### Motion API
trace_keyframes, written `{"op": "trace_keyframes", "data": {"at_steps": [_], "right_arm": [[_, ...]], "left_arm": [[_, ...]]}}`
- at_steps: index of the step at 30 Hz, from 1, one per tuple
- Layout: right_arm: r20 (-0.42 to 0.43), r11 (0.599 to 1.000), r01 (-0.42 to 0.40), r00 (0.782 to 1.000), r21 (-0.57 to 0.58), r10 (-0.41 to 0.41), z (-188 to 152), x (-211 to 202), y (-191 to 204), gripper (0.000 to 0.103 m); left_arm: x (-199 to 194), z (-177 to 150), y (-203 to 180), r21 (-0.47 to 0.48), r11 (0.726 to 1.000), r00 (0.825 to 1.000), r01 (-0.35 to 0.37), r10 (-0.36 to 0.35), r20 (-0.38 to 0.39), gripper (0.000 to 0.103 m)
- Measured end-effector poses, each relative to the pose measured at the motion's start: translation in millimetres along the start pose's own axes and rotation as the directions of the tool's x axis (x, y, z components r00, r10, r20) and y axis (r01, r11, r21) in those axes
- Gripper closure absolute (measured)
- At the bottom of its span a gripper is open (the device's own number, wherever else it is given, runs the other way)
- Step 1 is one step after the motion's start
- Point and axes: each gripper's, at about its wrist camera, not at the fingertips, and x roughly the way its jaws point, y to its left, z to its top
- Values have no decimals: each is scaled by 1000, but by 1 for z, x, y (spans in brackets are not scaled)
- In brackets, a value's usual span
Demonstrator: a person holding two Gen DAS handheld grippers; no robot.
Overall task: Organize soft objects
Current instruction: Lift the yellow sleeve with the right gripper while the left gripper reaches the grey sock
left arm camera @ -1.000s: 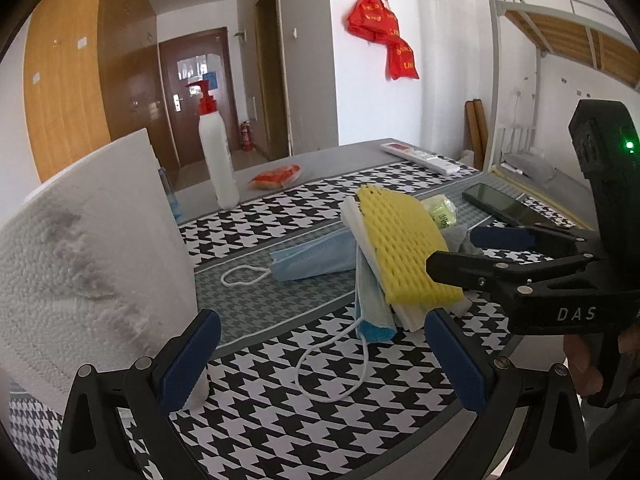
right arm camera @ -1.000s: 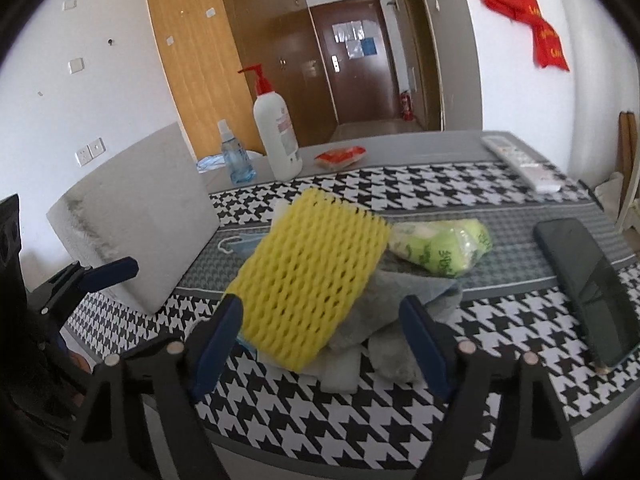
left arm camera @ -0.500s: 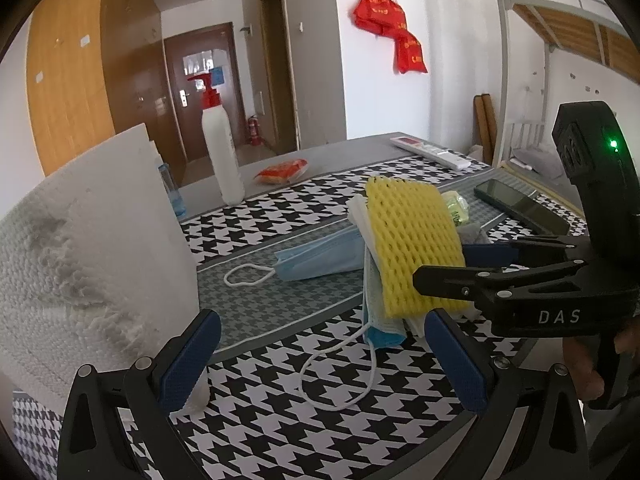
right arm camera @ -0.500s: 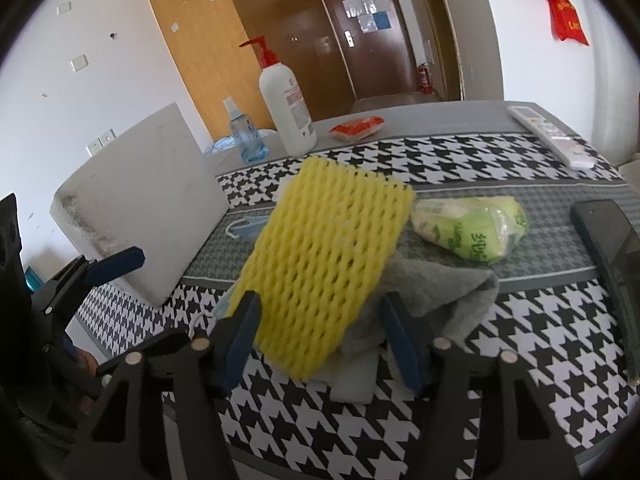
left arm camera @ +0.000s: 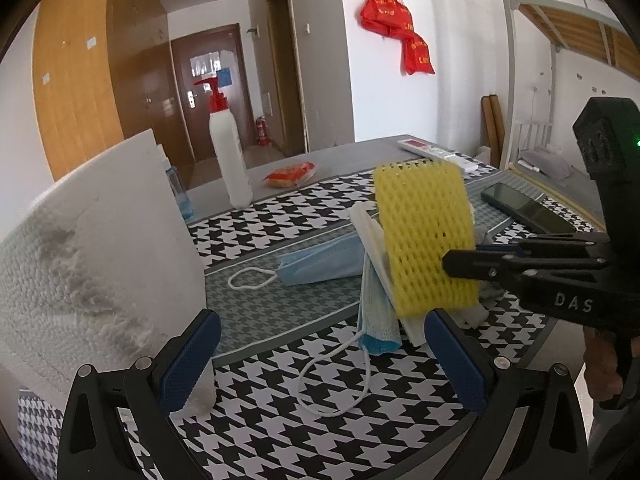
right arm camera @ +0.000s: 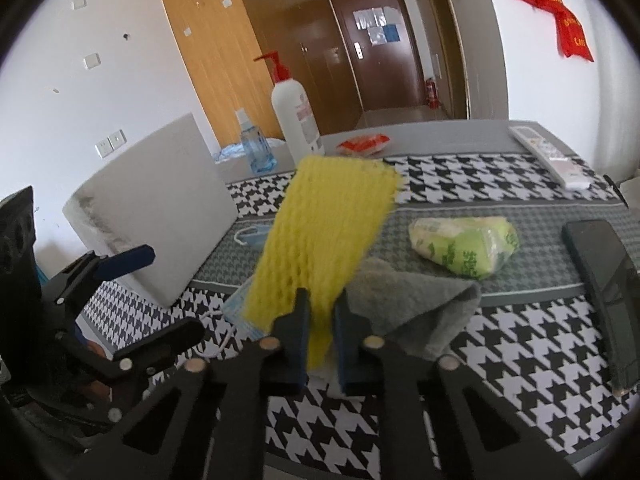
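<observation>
My right gripper [right arm camera: 320, 332] is shut on the lower edge of a yellow foam net sleeve [right arm camera: 324, 236], which stands tilted up off the table; in the left wrist view the yellow foam net sleeve [left arm camera: 426, 236] is pinched by the right gripper [left arm camera: 448, 262] from the right. Under it lie a grey cloth [right arm camera: 416, 304], white foam pieces [left arm camera: 372, 236] and blue face masks [left arm camera: 320, 260]. My left gripper [left arm camera: 320, 352] hangs open near the table's front edge, nothing between its fingers. A big white foam block [left arm camera: 92, 264] stands just left of it.
On the houndstooth table mat [left arm camera: 280, 412] lie a green packet [right arm camera: 464, 244], a black phone [right arm camera: 604, 276], a remote [right arm camera: 548, 156] and an orange packet [left arm camera: 290, 172]. A white pump bottle [left arm camera: 230, 156] and a small blue bottle [right arm camera: 254, 148] stand at the back.
The right gripper's jaws closed from wide open onto the yellow foam net sleeve, and the sleeve now stands more upright. The left gripper has stayed put and open.
</observation>
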Motion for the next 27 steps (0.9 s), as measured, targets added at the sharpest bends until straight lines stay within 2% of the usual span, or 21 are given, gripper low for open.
{"op": "trace_keyframes", "data": {"at_steps": [8,16,27], "right_arm": [[71,999,39,997,5,-39,5,-31,-9,91],[99,995,88,991,43,-91,-1,-47,-21,91],[115,982,157,979,108,-170,-11,-70,-39,91]], "left_arm": [[0,8,-6,5,1000,1000,9,-10,18,1],[8,17,-14,3,998,998,63,-63,5,1],[12,30,-48,95,986,990,134,-138,36,1]]}}
